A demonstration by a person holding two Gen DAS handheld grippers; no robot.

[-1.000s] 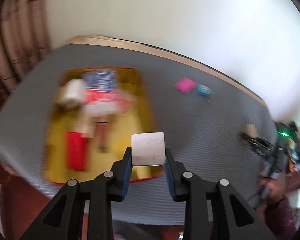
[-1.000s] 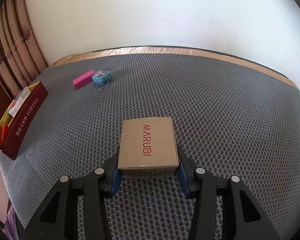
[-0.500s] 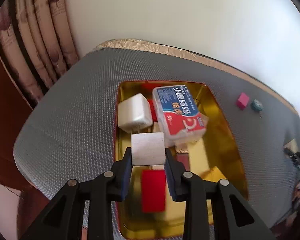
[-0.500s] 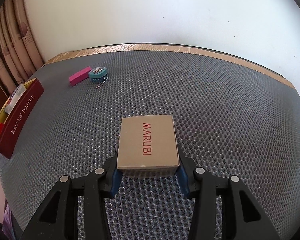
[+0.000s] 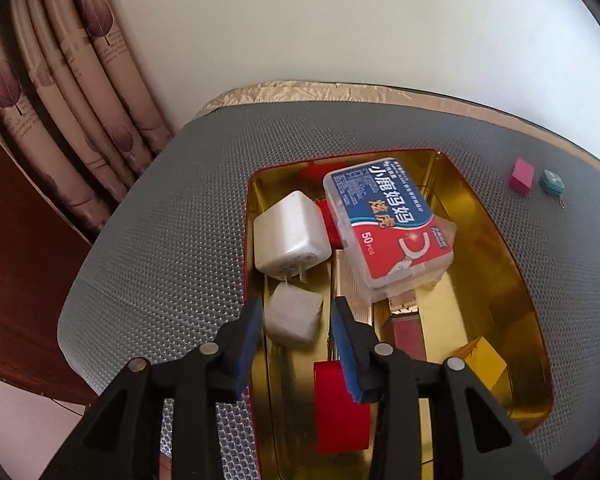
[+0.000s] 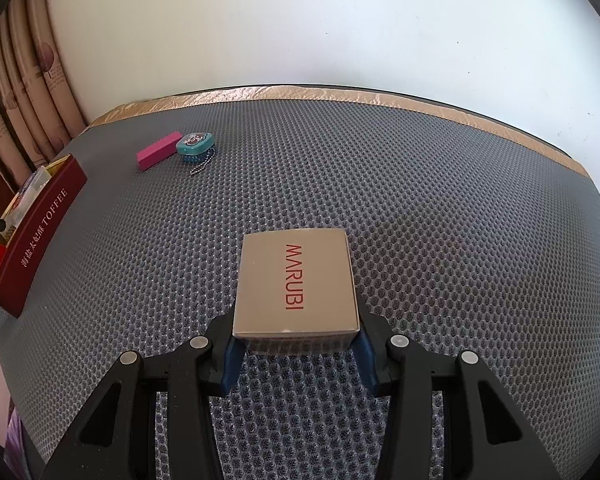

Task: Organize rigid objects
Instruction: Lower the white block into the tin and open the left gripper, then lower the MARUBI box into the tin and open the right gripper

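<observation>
Grey cube [image 5: 294, 316] sits loose between opening left tongs [image 5: 296, 316]; right tongs [image 6: 296, 344] clamp MARUBI box [image 6: 296, 288].

L gripper [image 5: 296, 320]: pointing steeply down, black arms spread in a V, blue pads [image 5: 253, 320] facing each other. Jaws opening; a pale cube sits between the pads w/ a gap showing on the right side, left pad right at its edge, so no real squeeze now.

R gripper [image 6: 296, 350]: also angled down, same black frame + blue pads [image 6: 229, 360]. Jaws pressed on both sides of a tan box, pads hard against its flanks, box held lifted over the surface, level and square to the fingers.
</observation>
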